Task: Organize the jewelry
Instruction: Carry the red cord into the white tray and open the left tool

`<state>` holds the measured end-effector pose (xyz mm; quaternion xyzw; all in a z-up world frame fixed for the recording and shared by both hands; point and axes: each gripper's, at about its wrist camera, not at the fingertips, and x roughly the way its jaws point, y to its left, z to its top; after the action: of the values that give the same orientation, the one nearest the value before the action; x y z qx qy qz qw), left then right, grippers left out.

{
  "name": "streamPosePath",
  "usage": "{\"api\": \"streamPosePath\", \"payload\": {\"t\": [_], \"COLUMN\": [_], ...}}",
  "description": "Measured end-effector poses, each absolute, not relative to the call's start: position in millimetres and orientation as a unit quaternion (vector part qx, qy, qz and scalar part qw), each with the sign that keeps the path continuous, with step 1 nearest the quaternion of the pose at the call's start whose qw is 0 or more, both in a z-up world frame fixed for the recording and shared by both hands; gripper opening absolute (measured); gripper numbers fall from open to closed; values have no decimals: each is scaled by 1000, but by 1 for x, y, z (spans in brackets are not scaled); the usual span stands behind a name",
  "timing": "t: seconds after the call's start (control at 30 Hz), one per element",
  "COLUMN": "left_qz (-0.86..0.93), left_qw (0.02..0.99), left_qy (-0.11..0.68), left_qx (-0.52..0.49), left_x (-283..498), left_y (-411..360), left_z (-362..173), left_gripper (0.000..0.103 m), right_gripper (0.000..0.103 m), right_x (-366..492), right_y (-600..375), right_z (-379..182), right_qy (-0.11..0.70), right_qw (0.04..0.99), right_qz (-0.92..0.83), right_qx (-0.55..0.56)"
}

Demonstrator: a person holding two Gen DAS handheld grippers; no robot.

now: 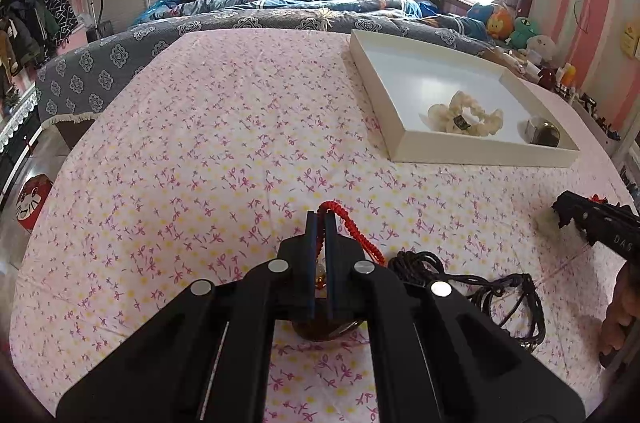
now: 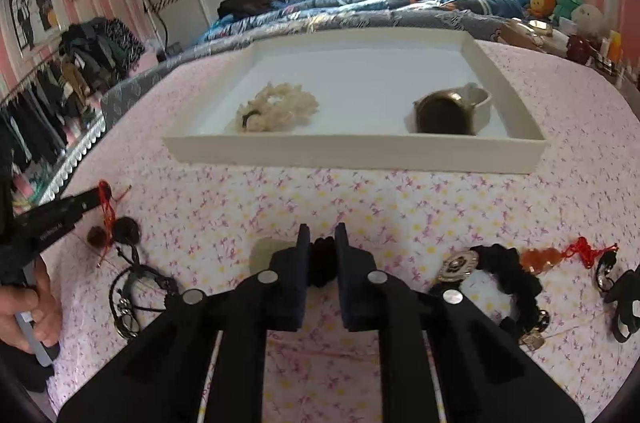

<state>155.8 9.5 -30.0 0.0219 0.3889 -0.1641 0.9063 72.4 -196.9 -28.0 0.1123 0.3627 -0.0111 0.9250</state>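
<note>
My left gripper is shut on a red braided cord with dark round pendants; it also shows in the right wrist view, cord hanging below. My right gripper is shut on a black scrunchie just above the cloth. A white tray ahead holds a cream scrunchie and a watch. The tray also shows in the left wrist view.
On the pink floral cloth lie a black cord necklace, a black bracelet with a metal badge, an orange pendant on red cord and a black item. A bed lies behind.
</note>
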Motion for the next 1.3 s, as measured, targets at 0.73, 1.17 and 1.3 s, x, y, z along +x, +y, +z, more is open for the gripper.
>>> {"api": "streamPosePath", "payload": {"t": [0.73,1.17,1.3], "left_qz": [-222,-216,-168], "left_qw": [916,903,904], "left_qy": [325,369,384], "left_qx": [75,38,88], "left_x": [187,241,245], "left_y": [-101,-127,-131], "left_z": [67,8,-10], "left_gripper": [1,1,1], "right_gripper": [11,11,11], "right_x": [105,160,171], "right_y": [-263,-267,-258], "right_z": [60,10,-4], "right_qy": [284,304,327], "right_qw": [952,943,939], "right_qz": [-23,9,6], "right_qx": [114,132,108]}}
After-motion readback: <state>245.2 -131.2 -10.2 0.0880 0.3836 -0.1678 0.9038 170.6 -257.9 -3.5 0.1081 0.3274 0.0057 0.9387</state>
